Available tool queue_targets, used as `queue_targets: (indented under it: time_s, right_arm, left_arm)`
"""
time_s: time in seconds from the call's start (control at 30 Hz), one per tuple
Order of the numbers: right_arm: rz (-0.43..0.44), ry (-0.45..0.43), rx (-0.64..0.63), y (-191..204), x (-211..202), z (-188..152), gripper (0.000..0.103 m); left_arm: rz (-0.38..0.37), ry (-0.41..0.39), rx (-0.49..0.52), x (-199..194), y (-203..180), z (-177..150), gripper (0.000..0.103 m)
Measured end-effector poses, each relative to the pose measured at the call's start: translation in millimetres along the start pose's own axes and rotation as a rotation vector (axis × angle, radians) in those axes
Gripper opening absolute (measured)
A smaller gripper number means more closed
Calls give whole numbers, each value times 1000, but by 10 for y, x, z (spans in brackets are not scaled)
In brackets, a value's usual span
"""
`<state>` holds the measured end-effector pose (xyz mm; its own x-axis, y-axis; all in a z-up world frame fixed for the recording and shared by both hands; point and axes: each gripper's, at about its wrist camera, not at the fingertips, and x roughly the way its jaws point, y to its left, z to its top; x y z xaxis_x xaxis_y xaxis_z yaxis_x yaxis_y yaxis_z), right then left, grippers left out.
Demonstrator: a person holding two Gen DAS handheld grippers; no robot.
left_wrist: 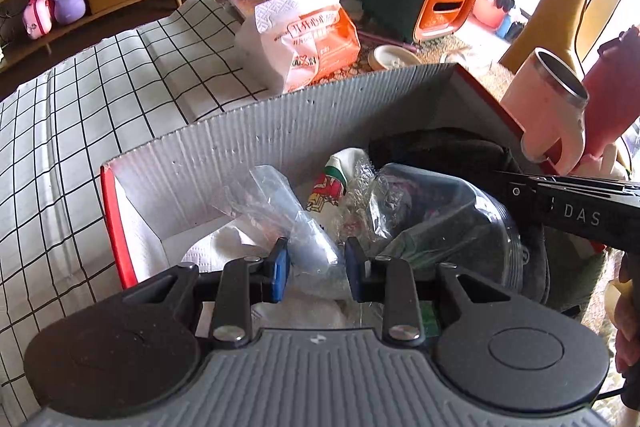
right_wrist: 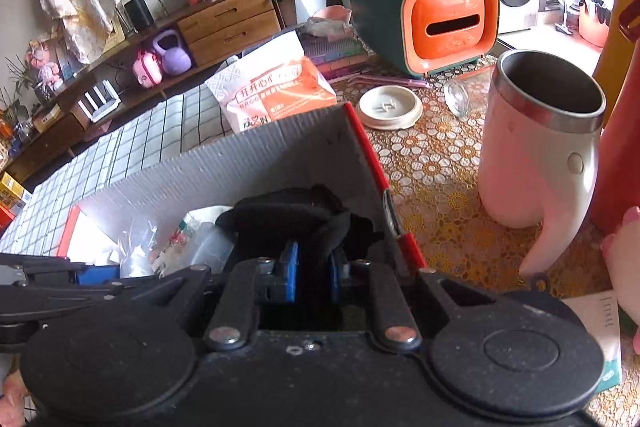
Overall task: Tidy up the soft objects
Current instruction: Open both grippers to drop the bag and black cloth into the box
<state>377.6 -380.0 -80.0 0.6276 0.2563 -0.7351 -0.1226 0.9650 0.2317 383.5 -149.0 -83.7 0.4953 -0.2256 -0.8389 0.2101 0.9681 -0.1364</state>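
Left gripper [left_wrist: 316, 269]: blue pads spread apart, nothing clamped; a clear plastic bag [left_wrist: 280, 211] lies in the gap and just ahead of the fingers, whether it touches a pad I cannot tell.
Right gripper [right_wrist: 313, 277]: blue pads drawn close, pinching a fold of black fabric [right_wrist: 296, 219] that bunches up just beyond the fingertips.
Box [left_wrist: 248, 143]: grey corrugated walls with red edges, open top; both pairs of fingers reach down into it.
Box contents, left view: white paper towel [left_wrist: 216, 247] under the left finger; printed red-and-green packet [left_wrist: 330, 183] ahead of the gap; large crinkled plastic-wrapped bundle [left_wrist: 436, 223] beyond the right finger; black fabric at the far right corner.
Right tool seen from left: its black body crosses in from the right of the fingers, above the bundle.
Beyond the box, past the left fingers: orange-and-white tissue pack [left_wrist: 304, 39] on a black-checked white cloth [left_wrist: 100, 99].
Farther ahead: green-and-orange tissue holder [right_wrist: 432, 19] with brushes and pens standing on top.
Right of the right fingers: pink steel-lined mug [right_wrist: 540, 143], upright on a floral lace tablecloth [right_wrist: 432, 167]; a round white lid [right_wrist: 390, 107] lies beyond the box corner.
Background: wooden sideboard [right_wrist: 228, 19] with a purple kettlebell [right_wrist: 174, 55] beneath it.
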Motion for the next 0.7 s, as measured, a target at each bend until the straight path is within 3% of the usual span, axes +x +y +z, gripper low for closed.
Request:
queue_targets:
  time_s: [0.13, 0.2, 0.4, 0.43, 0.5, 0.7]
  right_arm:
    - [-2, -7, 13, -11, -45, 1, 19]
    - [8, -13, 28, -34, -88, 17, 29]
    - [9, -6, 34, -49, -189, 20, 47]
    - [1, -10, 29, -46, -224, 16, 49]
    - [-20, -27, 24, -49, -299, 9, 60]
    - [-6, -50, 20, -56, -519, -43, 63]
  left_arm:
    - [5, -4, -2, -10, 7, -17, 29]
    - [-1, -15, -19, -50, 24, -22, 29]
    - [-11, -44, -71, -187, 58, -33, 33]
    - [-10, -49, -69, -217, 54, -39, 38]
    - [-9, -61, -69, -278, 52, -53, 63]
    - [-30, -118, -88, -530, 39, -105, 65]
